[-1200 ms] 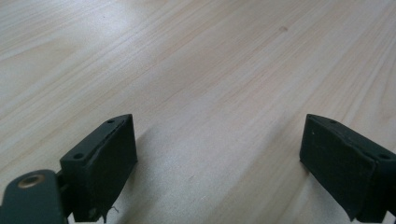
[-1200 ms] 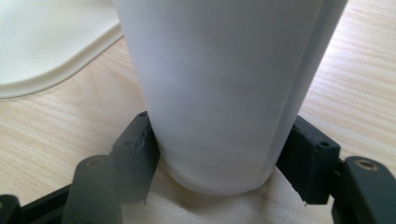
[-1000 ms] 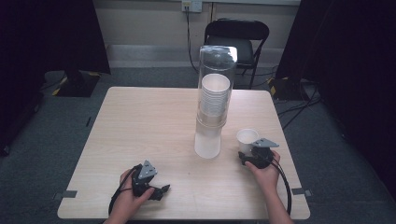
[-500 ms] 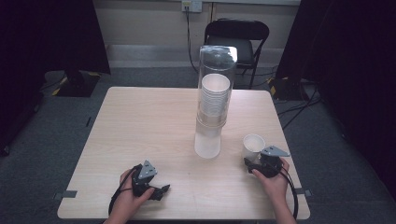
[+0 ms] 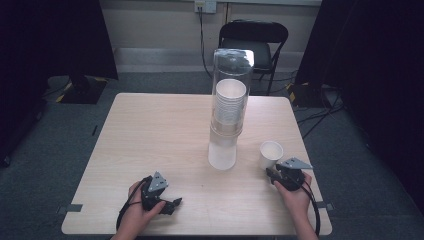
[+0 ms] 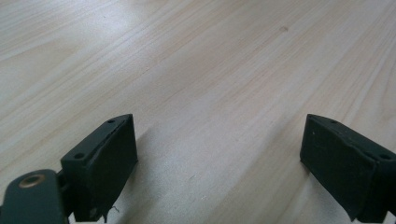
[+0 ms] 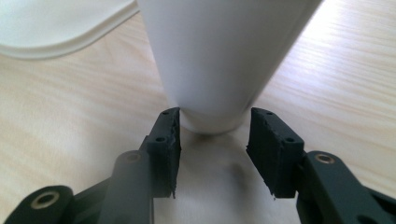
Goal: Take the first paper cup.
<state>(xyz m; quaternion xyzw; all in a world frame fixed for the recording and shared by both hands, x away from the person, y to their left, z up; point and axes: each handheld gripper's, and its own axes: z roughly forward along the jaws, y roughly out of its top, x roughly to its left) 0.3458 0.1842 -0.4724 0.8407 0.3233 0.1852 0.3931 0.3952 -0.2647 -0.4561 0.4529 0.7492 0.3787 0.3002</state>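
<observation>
One tabletop (image 5: 150, 130) is carrying everything. Two claws are resting on it — the left claw (image 5: 172, 204) at seven o'clock, the right claw (image 5: 272, 175) at four o'clock. One clear tube (image 5: 230, 100) is standing at the centre, holding one stack of white cups (image 5: 229, 107) too tightly nested to count. One single white cup (image 5: 270, 154) is sitting loose — at four o'clock. One black chair (image 5: 260, 42) is standing beyond, at twelve.

cup (image 7: 224, 56) top cut off, forearms cropped
</observation>
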